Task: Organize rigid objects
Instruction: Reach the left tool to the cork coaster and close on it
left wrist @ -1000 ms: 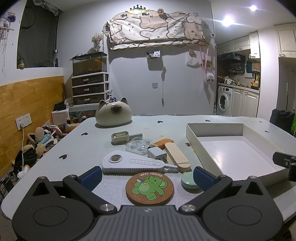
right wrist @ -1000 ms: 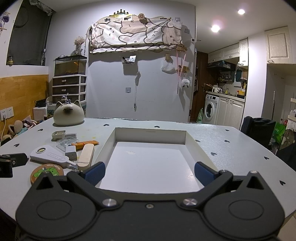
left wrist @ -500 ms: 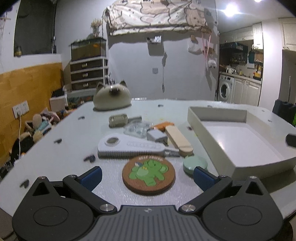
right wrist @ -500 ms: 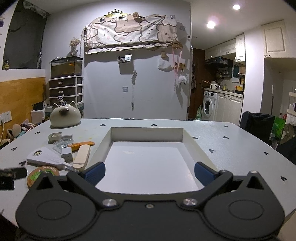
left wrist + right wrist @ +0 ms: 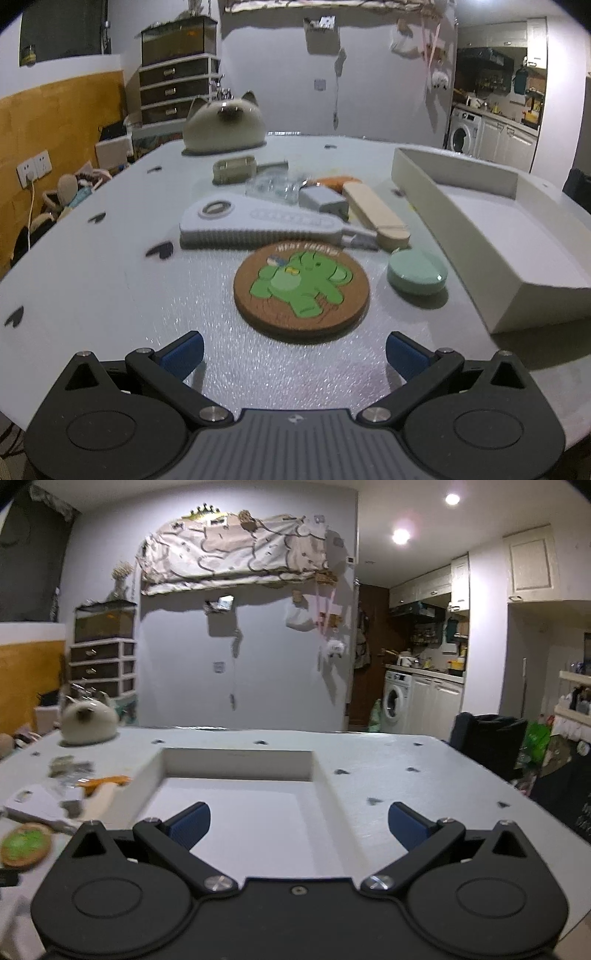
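My left gripper (image 5: 294, 354) is open and empty, just short of a round cork coaster with a green elephant (image 5: 301, 291). Behind the coaster lie a long grey-white tool (image 5: 258, 225), a wooden stick (image 5: 375, 214), a grey charger block (image 5: 323, 199), a clear plastic piece (image 5: 271, 188), an orange item (image 5: 338, 181) and a beige clip box (image 5: 234, 170). A mint round disc (image 5: 417, 271) sits right of the coaster. The white tray (image 5: 454, 218) stands to the right. My right gripper (image 5: 299, 823) is open and empty over the tray (image 5: 240, 764). The coaster (image 5: 26, 843) shows at its far left.
A cat-shaped ceramic ornament (image 5: 224, 123) stands at the table's back left, also in the right wrist view (image 5: 88, 722). The table (image 5: 92, 266) has small black heart marks. Its left edge drops to floor clutter; a dark chair (image 5: 487, 738) stands at the right.
My left gripper has tilted down and moved closer to the coaster, which now looks larger. My right gripper has lifted and tilted up a little over the tray. Both stayed open.
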